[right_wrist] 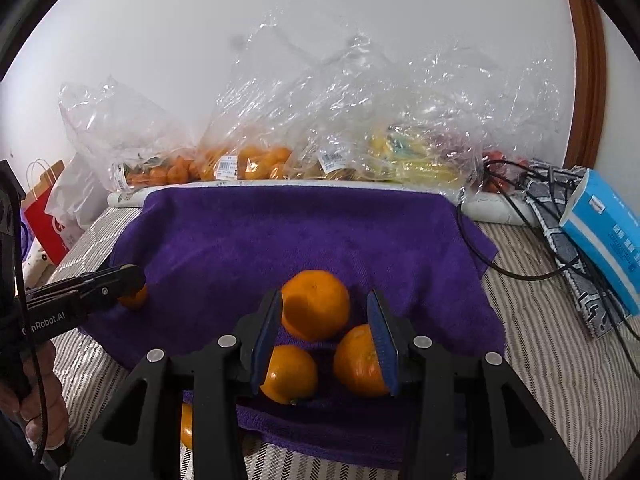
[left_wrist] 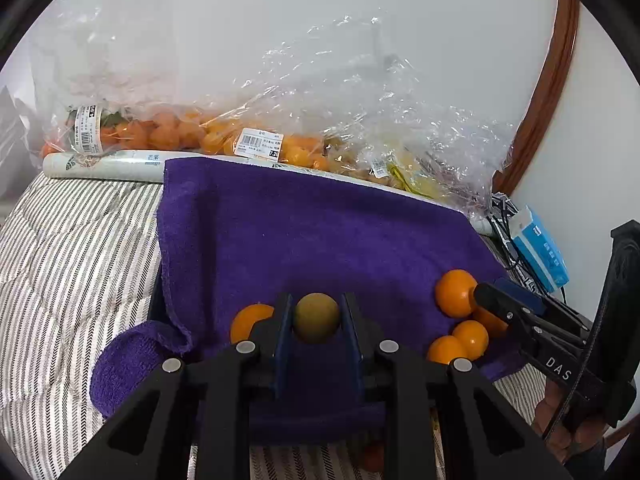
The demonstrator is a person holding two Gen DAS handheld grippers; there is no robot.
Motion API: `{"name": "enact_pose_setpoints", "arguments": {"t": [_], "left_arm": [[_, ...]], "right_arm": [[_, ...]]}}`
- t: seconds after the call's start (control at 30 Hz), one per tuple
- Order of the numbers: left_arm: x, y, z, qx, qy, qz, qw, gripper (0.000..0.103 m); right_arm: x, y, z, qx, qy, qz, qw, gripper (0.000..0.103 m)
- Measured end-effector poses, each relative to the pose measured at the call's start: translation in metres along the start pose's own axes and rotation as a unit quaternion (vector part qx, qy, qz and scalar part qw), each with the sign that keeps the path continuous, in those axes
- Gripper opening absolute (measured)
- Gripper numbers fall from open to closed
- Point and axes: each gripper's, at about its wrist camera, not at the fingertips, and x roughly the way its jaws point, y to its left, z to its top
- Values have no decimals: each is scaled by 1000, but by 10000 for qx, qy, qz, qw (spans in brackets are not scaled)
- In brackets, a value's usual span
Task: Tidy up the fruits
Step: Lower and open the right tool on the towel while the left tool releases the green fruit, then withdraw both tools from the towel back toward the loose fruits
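Two grips: left gripper (left_wrist: 317, 316) is clamping a greenish fruit (left_wrist: 316, 318); right gripper (right_wrist: 325, 326) is straddling a firm, slippery orange (right_wrist: 316, 305), contact unclear.

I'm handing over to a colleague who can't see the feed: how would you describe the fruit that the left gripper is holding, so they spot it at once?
Find the purple towel spread over the striped bedding. At its near edge, the left gripper is shut on a small round fruit. It is the only dull greenish-yellow one; the fruits around it on the towel are bright orange.
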Motion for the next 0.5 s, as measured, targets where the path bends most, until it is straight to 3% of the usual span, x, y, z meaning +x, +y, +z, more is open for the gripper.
{"name": "enact_pose_setpoints", "arguments": {"t": [0.23,0.37,0.5], "left_arm": [[3,1,-1,-15,66,19,10000,24],[1,0,0,-6,31,-19,10000,35],[-1,0,1,12,-5,-14,10000,40]], "right_arm": [[-4,-4,0,65,-62,-2,10000,44],[-5,-6,1,100,-72,-1,9999,44],[-5,-5,1,80,-71,-41,9999,45]]}}
